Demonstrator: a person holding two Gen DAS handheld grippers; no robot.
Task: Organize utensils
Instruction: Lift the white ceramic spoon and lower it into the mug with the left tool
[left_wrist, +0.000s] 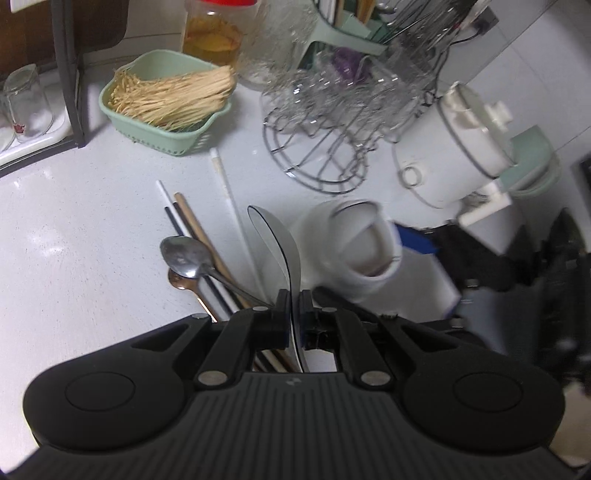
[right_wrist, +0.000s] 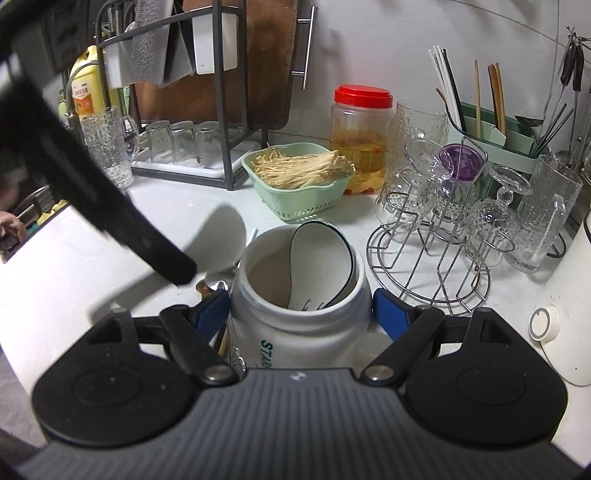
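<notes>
While the white jar (right_wrist: 295, 332) is sitting clamped between the blue pads (right_wrist: 212, 310) of my right gripper (right_wrist: 301, 312), jaws standing part-open around its shoulders, my left gripper (left_wrist: 295, 306) is pinching a white spoon (left_wrist: 273, 236) by its thin handle, jaws drawn almost fully together, bowl pointing away from me above the counter (left_wrist: 74, 240). I am judging the narrow grip to be the first hazard: the pads are catching only a sliver of smooth, glazed handle, so the heavy bowl is likely to be levering against them and could be swinging or sliding free on the way across. A second black-rimmed spoon (right_wrist: 321, 258) is already leaning inside the jar beside what looks like a fork, crowding the mouth, so the incoming bowl is risking a knock against it or against the rim, with a chip as the probable price. The jar itself is appearing tilted toward my left hand in the left wrist view, and a hard push from the side could be twisting it in the pads or tipping its contents out. A metal spoon (left_wrist: 184, 256) and several chopsticks (left_wrist: 192, 221) are lying loose on the counter below, waiting their turn, and the rack of glasses (right_wrist: 436, 221) is standing near enough to be catching a careless swing.
</notes>
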